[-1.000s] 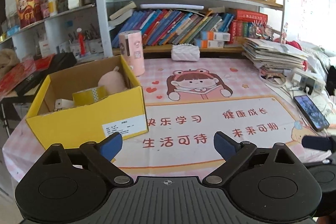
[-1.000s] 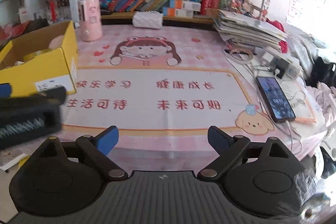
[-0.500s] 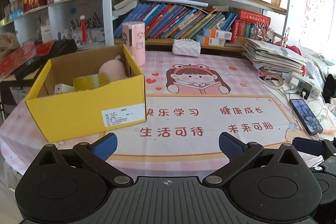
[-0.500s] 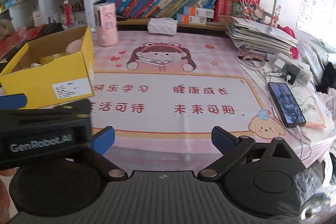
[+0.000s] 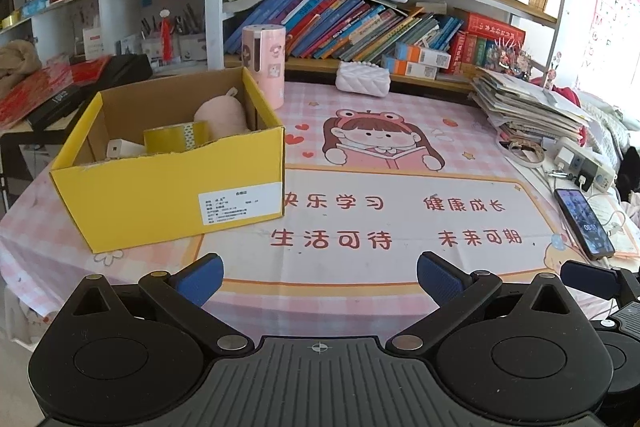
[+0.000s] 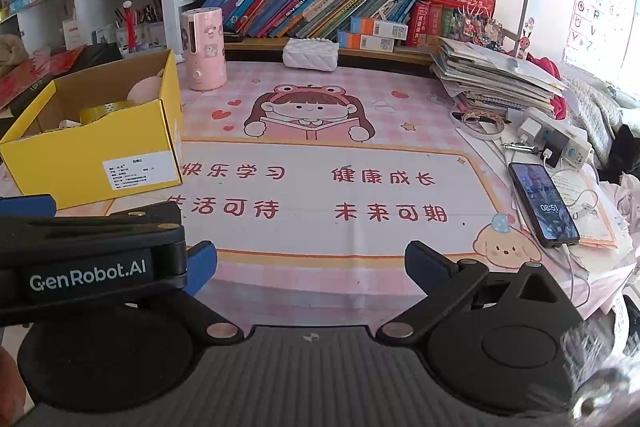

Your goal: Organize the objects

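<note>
A yellow cardboard box (image 5: 168, 195) stands open on the left of the pink table mat (image 5: 400, 219); it also shows in the right wrist view (image 6: 92, 163). In it lie a yellow tape roll (image 5: 176, 137), a pink plush thing (image 5: 220, 115) and a small white block (image 5: 120, 149). My left gripper (image 5: 318, 277) is open and empty, held back over the table's near edge, right of the box. My right gripper (image 6: 310, 267) is open and empty beside it; the left gripper's body (image 6: 88, 263) covers its left finger.
A pink cylinder (image 5: 264, 63) and a white quilted pouch (image 5: 362, 79) stand at the back by the bookshelf (image 5: 360, 23). A paper stack (image 5: 528, 107), a power strip (image 5: 580, 163) and a phone on a cable (image 5: 584, 223) lie along the right edge.
Both grippers have drawn back and risen, so the box and table look farther and lower. Both stay open and empty.
</note>
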